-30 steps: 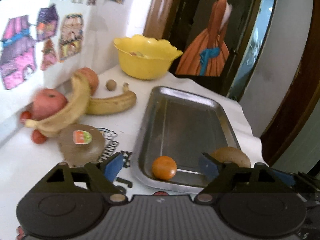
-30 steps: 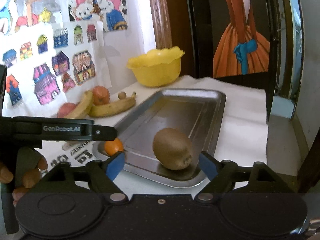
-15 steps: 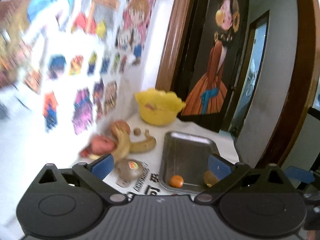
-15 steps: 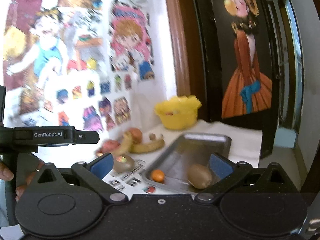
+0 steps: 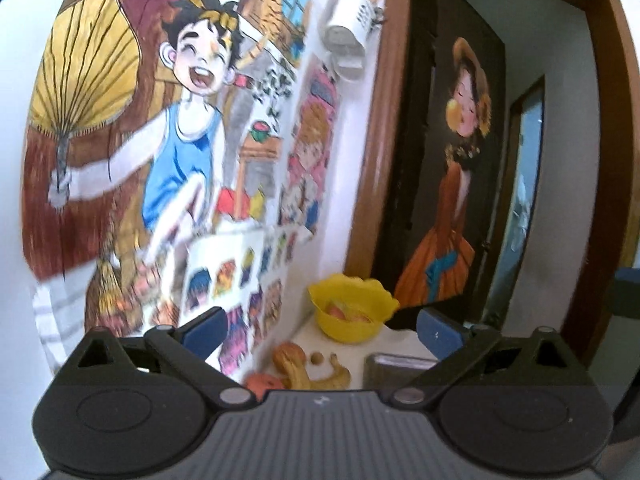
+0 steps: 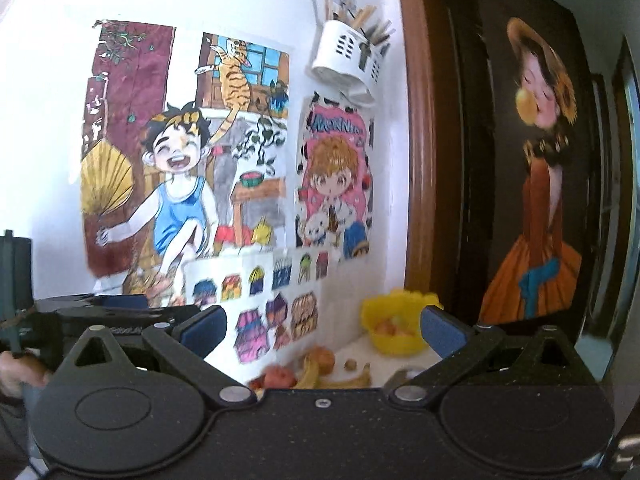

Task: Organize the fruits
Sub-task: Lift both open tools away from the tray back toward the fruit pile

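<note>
Both my claws stand wide open with nothing between the pads. The left gripper and the right gripper are raised and tipped up toward the wall, well apart from the fruit, so most of what I see is posters and the dark door.

Past the left fingers, far and low, sits the yellow bowl with some fruit inside. Nearer and to its left lie the bananas, a small brown nut-like thing and an apple, loose on the white table. The far rim of the tray shows just right of them; what lies in it is hidden by my own gripper body. From the right wrist I get the same spread, plus my left tool and hand at the near left edge.

I judge this a pause between picks: nothing is held and loose fruit remains. Next I need to tilt a claw back down, bring the pile into clear view, then line the open pads around one piece, likely a banana or the apple, before closing.
</note>
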The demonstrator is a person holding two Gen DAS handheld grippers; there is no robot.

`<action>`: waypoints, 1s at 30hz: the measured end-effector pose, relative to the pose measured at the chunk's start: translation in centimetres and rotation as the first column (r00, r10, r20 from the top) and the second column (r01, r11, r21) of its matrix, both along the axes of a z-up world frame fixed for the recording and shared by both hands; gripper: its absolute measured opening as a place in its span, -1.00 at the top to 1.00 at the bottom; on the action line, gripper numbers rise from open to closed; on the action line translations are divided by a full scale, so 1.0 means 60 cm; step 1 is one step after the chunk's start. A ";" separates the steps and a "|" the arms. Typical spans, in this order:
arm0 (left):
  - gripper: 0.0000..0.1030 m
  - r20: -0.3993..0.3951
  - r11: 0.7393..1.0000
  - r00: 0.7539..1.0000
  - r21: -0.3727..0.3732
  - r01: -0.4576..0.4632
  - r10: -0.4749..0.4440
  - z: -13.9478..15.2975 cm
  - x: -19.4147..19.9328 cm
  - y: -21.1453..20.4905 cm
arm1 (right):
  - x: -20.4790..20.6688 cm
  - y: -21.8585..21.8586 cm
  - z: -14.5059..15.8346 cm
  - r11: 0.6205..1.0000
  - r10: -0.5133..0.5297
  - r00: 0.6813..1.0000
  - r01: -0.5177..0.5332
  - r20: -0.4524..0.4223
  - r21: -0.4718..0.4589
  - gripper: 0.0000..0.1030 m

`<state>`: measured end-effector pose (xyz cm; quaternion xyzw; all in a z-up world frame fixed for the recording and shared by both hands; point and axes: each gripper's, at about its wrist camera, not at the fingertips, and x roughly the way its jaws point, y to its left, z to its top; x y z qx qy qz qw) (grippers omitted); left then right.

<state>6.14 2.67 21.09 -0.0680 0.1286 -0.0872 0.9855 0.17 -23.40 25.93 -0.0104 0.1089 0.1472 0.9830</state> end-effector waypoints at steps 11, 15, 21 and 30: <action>-0.99 -0.032 0.999 0.999 -0.006 -0.042 0.042 -0.059 0.137 0.006 | 0.165 0.017 -0.095 0.994 0.070 0.983 -0.083 0.172 0.071 -0.99; -0.99 -0.047 0.999 0.998 0.019 -0.047 0.048 -0.112 0.166 0.006 | 0.187 0.020 -0.173 0.998 0.038 0.989 -0.045 0.145 0.043 -0.99; -0.99 -0.060 0.997 0.998 0.078 -0.016 0.021 -0.187 0.189 0.008 | 0.202 0.035 -0.273 1.000 -0.001 1.000 0.001 0.023 -0.025 -0.99; -0.99 -0.163 0.988 0.987 0.152 0.042 -0.017 -0.280 0.232 0.009 | 0.251 0.067 -0.374 0.993 0.003 0.985 -0.024 -0.174 -0.118 -0.99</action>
